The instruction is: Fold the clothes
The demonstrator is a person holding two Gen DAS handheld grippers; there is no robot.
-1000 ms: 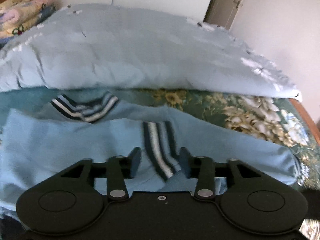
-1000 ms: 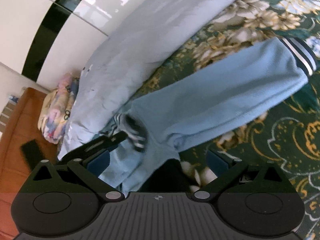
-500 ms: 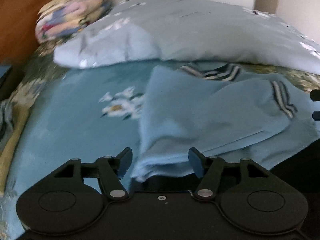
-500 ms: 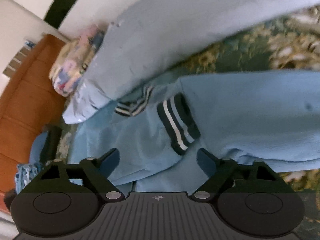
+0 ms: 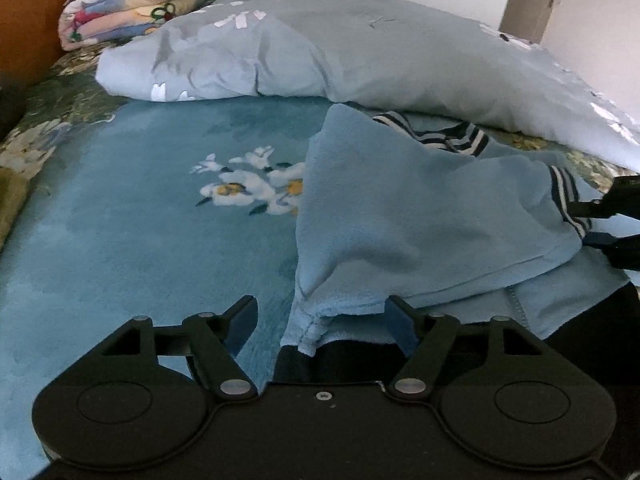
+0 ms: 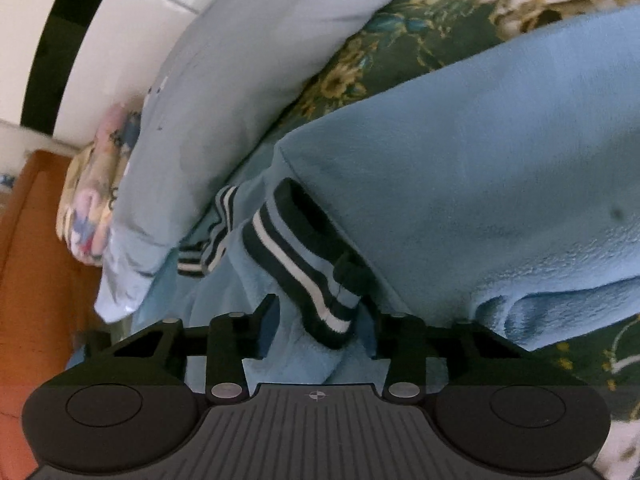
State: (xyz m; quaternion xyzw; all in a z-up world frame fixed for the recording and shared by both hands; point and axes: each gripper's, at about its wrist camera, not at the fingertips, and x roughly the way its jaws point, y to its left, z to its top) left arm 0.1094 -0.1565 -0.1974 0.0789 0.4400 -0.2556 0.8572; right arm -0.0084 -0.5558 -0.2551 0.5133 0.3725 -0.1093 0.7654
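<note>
Nearest, left gripper (image 5: pixel 321 322) spread wide around a lower corner of the light-blue sweater (image 5: pixel 404 216), not clamping it. Right gripper (image 6: pixel 320 320) at a moderate gap astride the striped cuff (image 6: pixel 308 268); whether pinched, cannot tell. Sweater spread on the floral bedspread (image 5: pixel 132 216). Beyond the sweater, a pale-blue duvet (image 5: pixel 340 48); farther, folded blankets (image 5: pixel 132 0).

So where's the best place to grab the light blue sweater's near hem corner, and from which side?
Take the sweater at its rolled hem corner, coming in low from the near edge of the bed. That corner sticks up off the blue blanket between the open fingers of the left gripper, so fingers can close across it.
</note>
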